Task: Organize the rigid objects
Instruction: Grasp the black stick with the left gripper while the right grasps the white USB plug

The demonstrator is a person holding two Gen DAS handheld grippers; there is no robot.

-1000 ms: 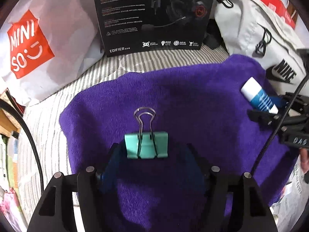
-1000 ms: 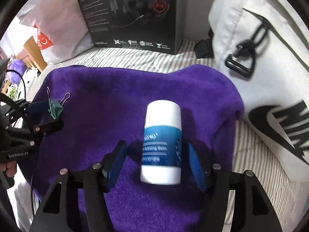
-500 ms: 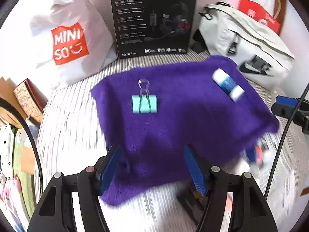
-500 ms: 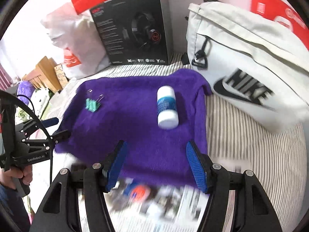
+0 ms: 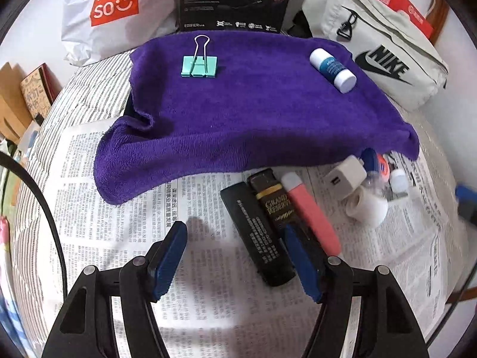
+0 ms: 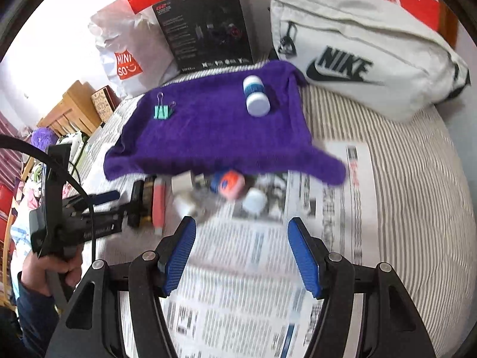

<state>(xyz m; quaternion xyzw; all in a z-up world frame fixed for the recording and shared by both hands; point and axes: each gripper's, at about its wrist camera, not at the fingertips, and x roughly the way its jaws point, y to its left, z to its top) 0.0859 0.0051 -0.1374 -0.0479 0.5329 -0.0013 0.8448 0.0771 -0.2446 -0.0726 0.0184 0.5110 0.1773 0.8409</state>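
The green clip (image 5: 198, 65) lies on the purple towel (image 5: 253, 113) at 11 o'clock, and the white bottle (image 5: 333, 70) lies on it at 1 o'clock, well apart. Below the towel, on the newspaper (image 5: 208, 298), a black box (image 5: 259, 235) and a pink stick (image 5: 310, 211) lie side by side. The left gripper (image 5: 234, 261) and the right gripper (image 6: 241, 255) are both wide and hold nothing.

Mint binder clip (image 5: 198, 65) and white-blue bottle (image 5: 333, 66) lie flat, well apart, on purple towel (image 5: 253, 113); small items clustered on newspaper (image 5: 208, 208).
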